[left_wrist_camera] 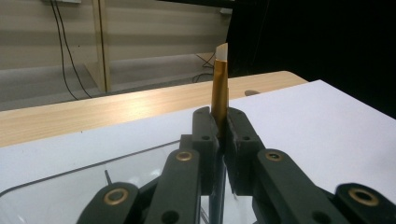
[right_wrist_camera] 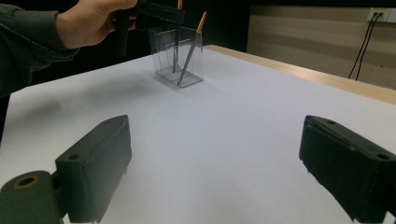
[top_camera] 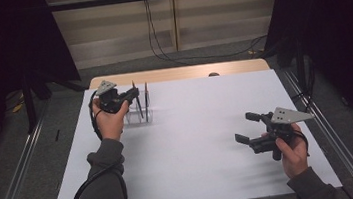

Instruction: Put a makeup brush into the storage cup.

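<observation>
Left hand-held gripper (left_wrist_camera: 219,135) clamping pen (left_wrist_camera: 220,79)

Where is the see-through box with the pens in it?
In the high view, the clear box stands at the far left of the white table, right under the left gripper, which is shut on a gold-topped pen in it.

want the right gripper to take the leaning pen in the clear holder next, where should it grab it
Grip the leaning pen by its gold upper end, which sticks above the holder rim, coming from above. The clear walls block its lower shaft. Probably tilt the jaws to match its lean, keeping clear of the left gripper, shut on the other pen.
</observation>
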Available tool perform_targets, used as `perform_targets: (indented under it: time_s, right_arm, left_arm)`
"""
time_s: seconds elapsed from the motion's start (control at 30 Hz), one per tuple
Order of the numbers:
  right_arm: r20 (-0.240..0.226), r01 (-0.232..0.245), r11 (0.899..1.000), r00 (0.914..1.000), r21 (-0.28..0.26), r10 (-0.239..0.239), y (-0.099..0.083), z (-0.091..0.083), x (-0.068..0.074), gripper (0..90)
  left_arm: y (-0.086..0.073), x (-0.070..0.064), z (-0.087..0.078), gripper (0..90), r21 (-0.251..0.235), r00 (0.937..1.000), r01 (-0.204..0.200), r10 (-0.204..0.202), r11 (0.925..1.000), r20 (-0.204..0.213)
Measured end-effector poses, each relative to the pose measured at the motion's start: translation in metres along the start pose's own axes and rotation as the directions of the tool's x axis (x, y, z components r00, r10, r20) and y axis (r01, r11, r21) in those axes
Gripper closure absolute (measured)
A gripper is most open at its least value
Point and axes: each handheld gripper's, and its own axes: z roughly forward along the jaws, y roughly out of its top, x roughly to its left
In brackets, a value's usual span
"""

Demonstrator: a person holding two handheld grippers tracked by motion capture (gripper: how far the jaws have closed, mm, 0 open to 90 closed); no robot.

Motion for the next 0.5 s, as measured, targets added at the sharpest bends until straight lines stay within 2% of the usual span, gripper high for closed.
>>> perform_targets:
  time_s: [0.2, 0.5]
  right_arm:
    - [0.000, -0.002, 1.000, 1.0000, -0.001, 0.002, 0.0001, 0.0000, 0.0002, 8.9]
    - [0.000, -0.002, 1.000, 1.0000, 0.000, 0.002, 0.0002, 0.0000, 0.0003, 8.9]
  left_arm:
    - [-0.0013, 0.0009, 0.0005, 83.5, 0.001, 1.0000, 0.003, -0.003, 1.0000, 0.009]
    - [-0.0036, 0.0007, 0.0007, 83.4, 0.004, 1.0000, 0.004, -0.004, 1.0000, 0.001]
